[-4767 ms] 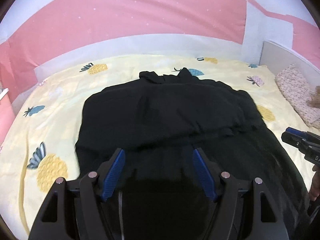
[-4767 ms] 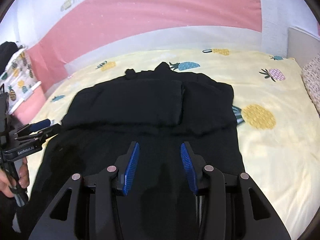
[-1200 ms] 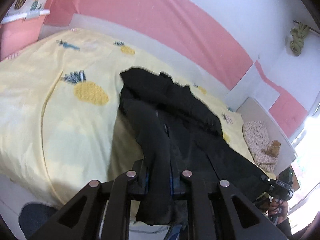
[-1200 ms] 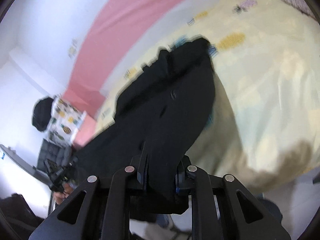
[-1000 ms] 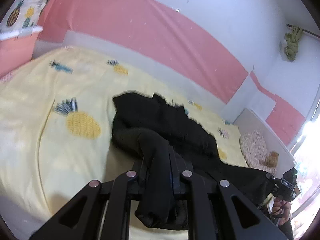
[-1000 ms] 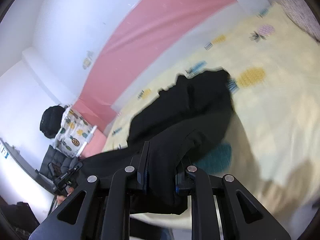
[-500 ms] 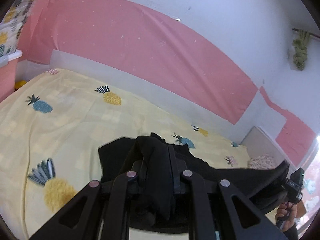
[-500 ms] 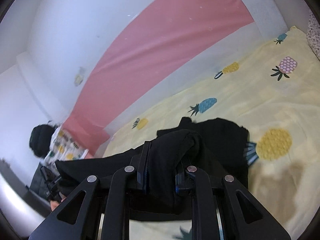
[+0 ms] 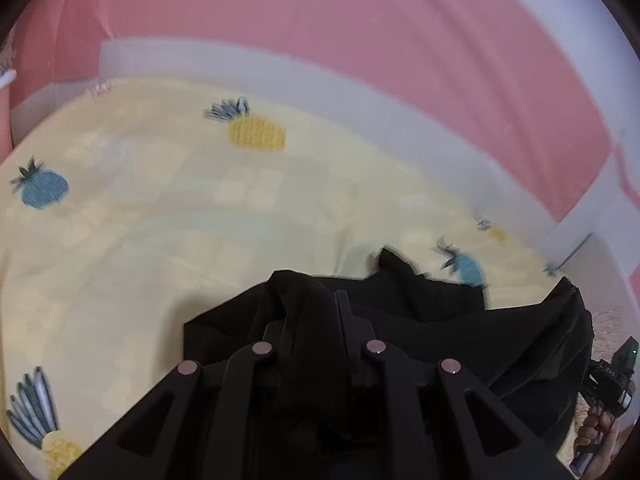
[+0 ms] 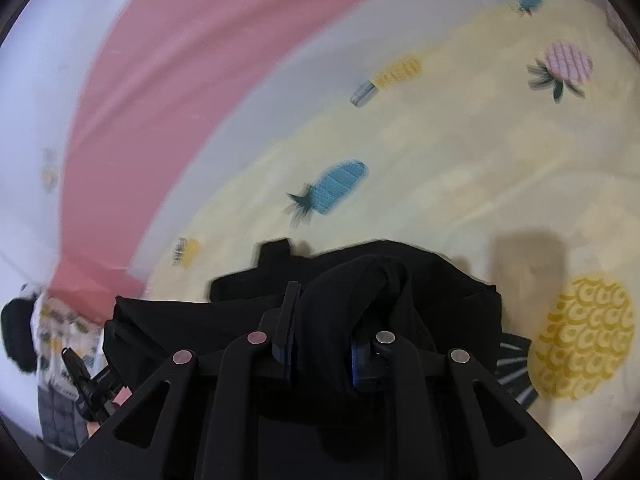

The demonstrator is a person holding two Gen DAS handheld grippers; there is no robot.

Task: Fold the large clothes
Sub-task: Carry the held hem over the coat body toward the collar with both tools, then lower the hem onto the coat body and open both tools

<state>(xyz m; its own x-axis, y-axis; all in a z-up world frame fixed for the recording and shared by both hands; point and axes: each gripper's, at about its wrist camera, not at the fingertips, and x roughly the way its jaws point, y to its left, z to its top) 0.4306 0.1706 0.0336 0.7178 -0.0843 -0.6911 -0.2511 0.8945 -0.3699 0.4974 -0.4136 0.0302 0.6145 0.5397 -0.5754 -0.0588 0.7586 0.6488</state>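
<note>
We have the black garment (image 9: 420, 304) on the yellow pineapple bed sheet (image 9: 160, 208), its near edge lifted toward the far end. Our left tool (image 9: 316, 320) and right tool (image 10: 320, 320) each pinch a bunch of it. This fold is unfinished; laying down and releasing remain.

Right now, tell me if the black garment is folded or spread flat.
Mid-fold: the garment is doubled over itself, its lifted edge bunched in the right gripper and the left gripper.
</note>
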